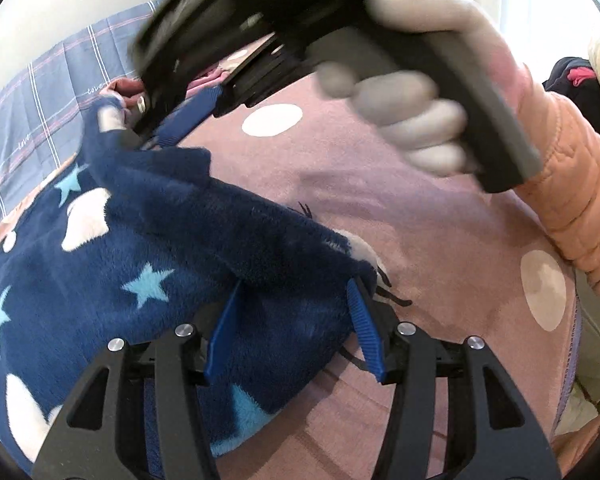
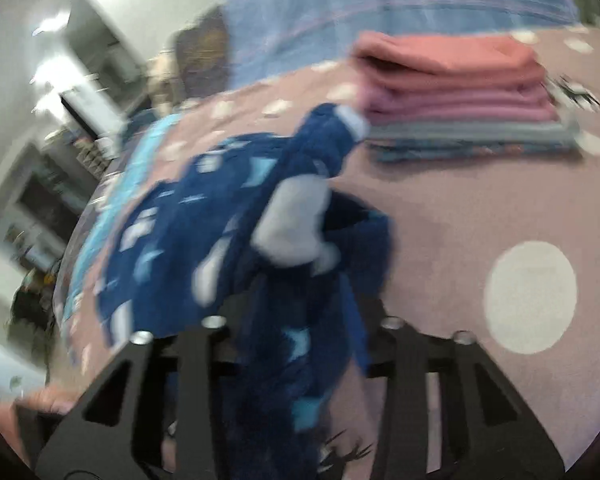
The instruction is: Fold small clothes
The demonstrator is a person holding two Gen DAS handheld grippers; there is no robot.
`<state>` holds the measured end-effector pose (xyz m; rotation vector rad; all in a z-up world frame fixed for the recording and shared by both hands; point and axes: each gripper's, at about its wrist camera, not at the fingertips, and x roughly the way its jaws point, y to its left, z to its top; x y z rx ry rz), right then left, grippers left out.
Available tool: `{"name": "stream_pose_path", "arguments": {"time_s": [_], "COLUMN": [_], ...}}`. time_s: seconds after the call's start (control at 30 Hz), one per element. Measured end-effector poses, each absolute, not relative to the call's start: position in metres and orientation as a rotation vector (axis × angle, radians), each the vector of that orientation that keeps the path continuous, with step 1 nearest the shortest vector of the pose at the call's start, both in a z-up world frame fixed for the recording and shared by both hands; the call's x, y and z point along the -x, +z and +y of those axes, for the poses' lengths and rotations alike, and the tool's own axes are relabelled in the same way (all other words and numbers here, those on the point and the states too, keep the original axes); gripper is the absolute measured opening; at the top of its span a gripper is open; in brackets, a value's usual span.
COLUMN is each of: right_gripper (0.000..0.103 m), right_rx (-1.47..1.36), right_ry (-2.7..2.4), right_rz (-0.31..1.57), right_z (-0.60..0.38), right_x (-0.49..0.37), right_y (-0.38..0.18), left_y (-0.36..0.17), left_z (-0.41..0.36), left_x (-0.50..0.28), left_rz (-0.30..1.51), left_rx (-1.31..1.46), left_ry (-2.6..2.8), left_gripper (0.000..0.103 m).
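A navy fleece garment (image 1: 148, 264) with light-blue stars and white patches lies on the pink dotted blanket (image 1: 340, 168). My left gripper (image 1: 296, 320) is open, its blue pads (image 1: 364, 320) on either side of the garment's near edge. My right gripper (image 1: 148, 120) appears in the left wrist view above, blurred, holding a far corner of the garment raised. In the right wrist view the garment (image 2: 260, 240) hangs bunched between the right gripper's fingers (image 2: 300, 360); the view is blurred.
A stack of folded clothes (image 2: 460, 96), pink and red on top, sits on the blanket (image 2: 460, 208) at the far right. A blue plaid sheet (image 1: 32, 108) lies beyond. Room furniture (image 2: 60, 160) is at the left edge.
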<state>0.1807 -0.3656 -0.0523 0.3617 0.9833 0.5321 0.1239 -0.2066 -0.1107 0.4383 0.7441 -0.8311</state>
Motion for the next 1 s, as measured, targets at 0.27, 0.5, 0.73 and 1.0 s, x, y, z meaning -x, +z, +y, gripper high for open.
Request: {"name": "stream_pose_path", "arguments": {"time_s": [0.27,0.5,0.73,1.0], "right_gripper": [0.043,0.025,0.069,0.009], "right_rx": [-0.453,-0.431,-0.454,-0.395], "right_ry": [0.300,0.196,0.339,0.232], "right_rz": [0.987,1.091,1.097,1.001], "right_z": [-0.408,-0.414,-0.384,-0.382], "right_x": [-0.194,-0.214,-0.238,-0.246], "right_y": [-0.064,-0.098,-0.106,-0.105], "left_y": [-0.113,-0.115,-0.112,-0.123], "left_z": [-0.215,-0.212,-0.209,-0.226], "left_x": [-0.116,-0.125,-0.129,-0.114], "left_rz": [0.731,0.749,0.760,0.768], "left_rx": [-0.464,-0.415,-0.378,-0.485], "left_ry": [-0.818,-0.840,-0.862,-0.997], "left_gripper": [0.056,0.057,0.057,0.058]}}
